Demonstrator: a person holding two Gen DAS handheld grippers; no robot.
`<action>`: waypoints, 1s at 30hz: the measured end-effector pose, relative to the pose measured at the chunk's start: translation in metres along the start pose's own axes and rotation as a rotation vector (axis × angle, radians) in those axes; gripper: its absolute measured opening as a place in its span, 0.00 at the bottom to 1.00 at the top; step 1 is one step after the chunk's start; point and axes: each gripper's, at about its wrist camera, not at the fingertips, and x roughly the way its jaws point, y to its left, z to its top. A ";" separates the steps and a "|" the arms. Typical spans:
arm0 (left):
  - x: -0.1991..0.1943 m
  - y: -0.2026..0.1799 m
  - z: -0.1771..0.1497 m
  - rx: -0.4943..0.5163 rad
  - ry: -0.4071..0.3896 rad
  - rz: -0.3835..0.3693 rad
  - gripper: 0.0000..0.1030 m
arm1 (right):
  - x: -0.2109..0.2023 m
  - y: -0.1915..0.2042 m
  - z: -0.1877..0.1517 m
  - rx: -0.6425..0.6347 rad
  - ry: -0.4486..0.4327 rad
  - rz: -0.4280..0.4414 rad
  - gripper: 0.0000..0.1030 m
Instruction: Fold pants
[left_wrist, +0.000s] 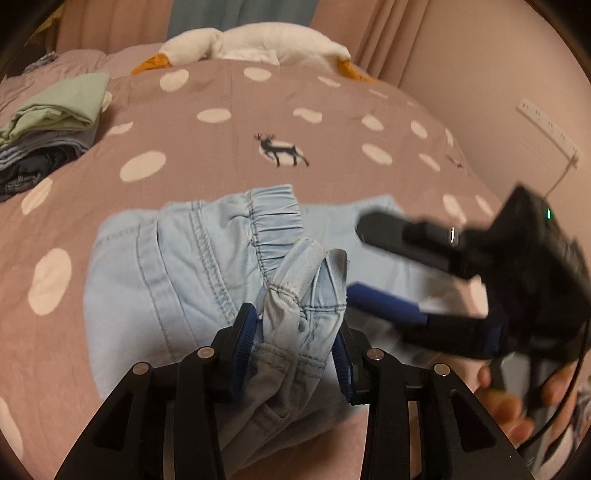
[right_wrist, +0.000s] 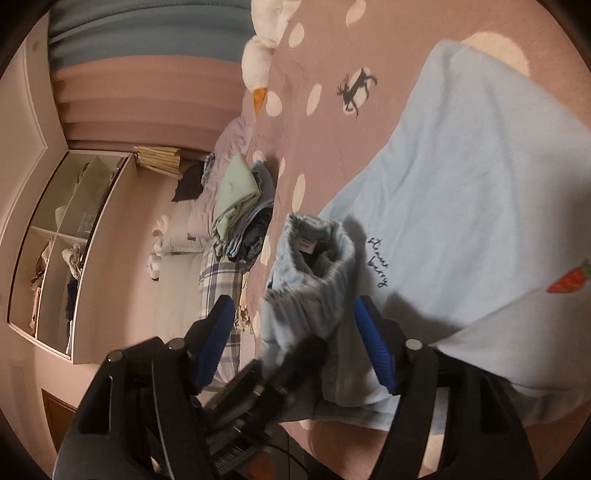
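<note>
Light-blue denim pants with an elastic waistband lie partly folded on the bed. My left gripper is shut on a bunched part of them, with both blue pads pressing the fabric. In the right wrist view the same bundle of pants stands up between the fingers of my right gripper. Those jaws are wide open, and the left pad is well clear of the cloth. The left gripper shows there as a black blur low in the gap. The right gripper is also visible, blurred, in the left wrist view, held by a hand.
The pants rest on a pale-blue embroidered garment spread on the mauve polka-dot bedspread. A stack of folded clothes sits at the far left of the bed, and a white goose plush lies at its head. Open shelves stand beyond the bed.
</note>
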 end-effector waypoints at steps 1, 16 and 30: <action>-0.001 -0.001 -0.001 0.011 0.000 0.000 0.42 | 0.005 0.002 -0.001 -0.002 0.023 -0.028 0.70; -0.019 0.002 -0.015 -0.043 -0.010 -0.058 0.66 | 0.034 0.015 0.012 -0.069 0.136 -0.232 0.57; -0.075 0.048 -0.035 -0.154 -0.040 -0.132 0.66 | 0.006 0.041 0.005 -0.256 -0.037 -0.254 0.01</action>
